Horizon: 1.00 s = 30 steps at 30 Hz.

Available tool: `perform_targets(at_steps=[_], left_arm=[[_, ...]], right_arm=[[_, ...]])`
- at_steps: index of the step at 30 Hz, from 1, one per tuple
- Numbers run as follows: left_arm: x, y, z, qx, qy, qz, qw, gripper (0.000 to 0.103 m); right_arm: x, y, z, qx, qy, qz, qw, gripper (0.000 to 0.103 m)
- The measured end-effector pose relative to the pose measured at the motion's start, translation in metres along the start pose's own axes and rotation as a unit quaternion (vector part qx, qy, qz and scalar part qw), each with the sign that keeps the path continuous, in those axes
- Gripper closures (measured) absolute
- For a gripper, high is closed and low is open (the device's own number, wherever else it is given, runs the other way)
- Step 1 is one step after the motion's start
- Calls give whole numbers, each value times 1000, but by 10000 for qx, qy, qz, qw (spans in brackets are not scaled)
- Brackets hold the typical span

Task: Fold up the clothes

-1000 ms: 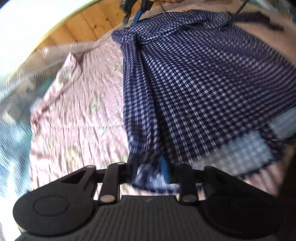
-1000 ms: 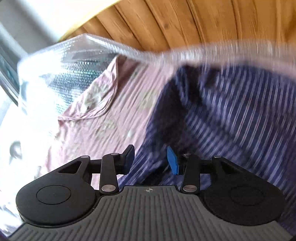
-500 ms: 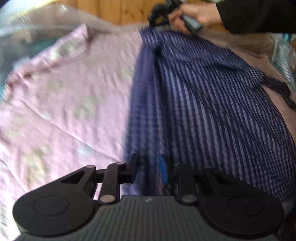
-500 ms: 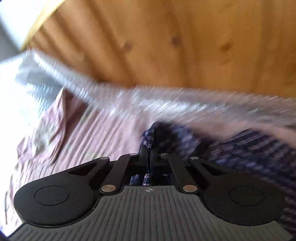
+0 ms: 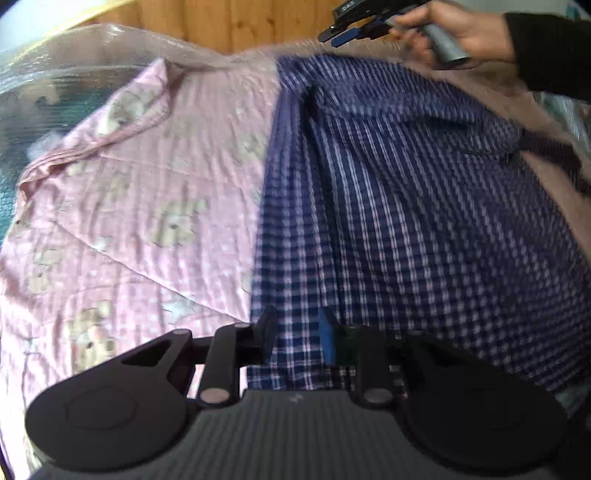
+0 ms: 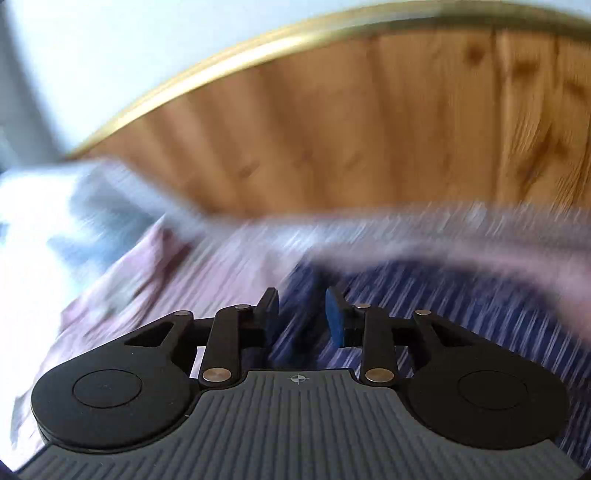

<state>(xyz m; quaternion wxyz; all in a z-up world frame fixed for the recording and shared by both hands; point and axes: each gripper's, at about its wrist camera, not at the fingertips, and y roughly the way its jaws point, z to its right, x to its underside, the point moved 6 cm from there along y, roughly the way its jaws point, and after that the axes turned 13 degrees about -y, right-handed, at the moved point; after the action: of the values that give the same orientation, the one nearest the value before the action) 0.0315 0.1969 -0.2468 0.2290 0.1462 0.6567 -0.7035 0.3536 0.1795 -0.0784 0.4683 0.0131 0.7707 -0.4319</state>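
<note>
A navy checked shirt [image 5: 406,206] lies spread over the right part of a pink bedsheet printed with small bears [image 5: 147,206], its long left edge running from the near side to the far side of the bed. The left gripper [image 5: 297,334] sits at the shirt's near hem, and the hem cloth passes between its two parted fingers; the pads do not look pressed against the fabric, so the hold reads as released, though the blur makes this hard to judge. At the far end of the shirt, a hand [image 5: 458,31] in a dark sleeve [image 5: 550,48] holds the right gripper [image 5: 345,33] just above the shirt's far corner. In the right wrist view that gripper's [image 6: 303,317] jaws are opening, with a clear gap between them and no cloth caught there; the navy fabric [image 6: 461,317] lies below and beyond the fingers. A wooden headboard [image 6: 332,140] rises behind the bed, and crinkled clear plastic [image 5: 74,59] covers the far left edge beside the sheet.
</note>
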Motion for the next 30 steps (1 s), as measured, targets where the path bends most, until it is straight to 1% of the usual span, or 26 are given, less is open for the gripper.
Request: perform_targets(at_steps=[1,2,3,5,6,7,8,9,10,11,12,13,14,16,18,20,21,23,24,25,26,27,28,29,30], left_arm=[[7,5,3,-37,151,-61,9999,78],[15,6,5,-105,270,-1,9996,78],[22,5,5,-158,331,21,9993,78],[28,-1,1,-214,190,-122,9995,78],[33,-4,-1,-280,157,-221,9992,78],[38,-8,-2,-348,164,-261,9989,77],[44,-12,-2,-410,188,-250,9987,77],[49,-15,-2,-487,231,-218,9983,77],[53,-17,0,-577,298,-199,9977,77],[56,-20,2,-666,381,-196,9969,77],[57,-20,5,-756,504,-231,9956,77],[58,-21,8,-845,641,-268,9940,77],[60,-23,11,-933,811,-312,9918,77],[61,-26,16,-1101,1143,-403,9865,77],[56,-32,22,-1252,1360,-485,9816,76],[37,-49,28,-1354,1397,-209,9807,76],[22,-59,33,-1376,1392,13,9807,74],[-6,-78,45,-1394,1393,441,9794,69],[-19,-84,54,-1337,1432,610,9787,65],[-32,-89,63,-1255,1478,759,9781,63],[-42,-91,75,-1133,1546,857,9777,63],[-49,-92,87,-1046,1629,937,9766,62],[-57,-92,98,-959,1710,1017,9753,62],[-63,-95,110,-879,1792,1107,9736,63],[-66,-100,120,-809,1849,1222,9718,62]], right_arm=[[20,-1,-2,-45,-81,-246,9997,72],[41,-2,-4,-70,-166,-496,9986,72],[65,-1,4,180,-282,-809,9962,72],[104,-11,29,754,-328,-1210,9892,79],[106,-35,41,774,84,-981,9921,68],[109,-61,53,800,486,-743,9928,63],[114,-92,64,940,749,-400,9919,56],[119,-124,75,1078,1011,-56,9890,36],[125,-156,86,1227,1268,271,9839,22],[139,-179,100,1556,1480,350,9761,20],[160,-196,111,1739,1681,259,9700,21],[180,-213,122,1911,1880,164,9633,21],[202,-222,130,1931,2074,16,9590,21],[237,-229,129,1733,2272,-263,9579,21],[259,-230,124,1576,2292,-296,9601,21],[263,-232,121,1314,2536,-81,9583,21],[265,-233,119,1177,2663,30,9567,21],[264,-231,114,743,3111,339,9468,22],[264,-230,112,534,3328,494,9402,22],[265,-228,111,447,3519,652,9327,22],[266,-222,112,432,3704,690,9253,24],[265,-212,112,418,3768,579,9235,49],[265,-200,114,339,3699,421,9275,80],[262,-195,114,420,3539,285,9339,102],[255,-200,115,658,3315,253,9408,103]])
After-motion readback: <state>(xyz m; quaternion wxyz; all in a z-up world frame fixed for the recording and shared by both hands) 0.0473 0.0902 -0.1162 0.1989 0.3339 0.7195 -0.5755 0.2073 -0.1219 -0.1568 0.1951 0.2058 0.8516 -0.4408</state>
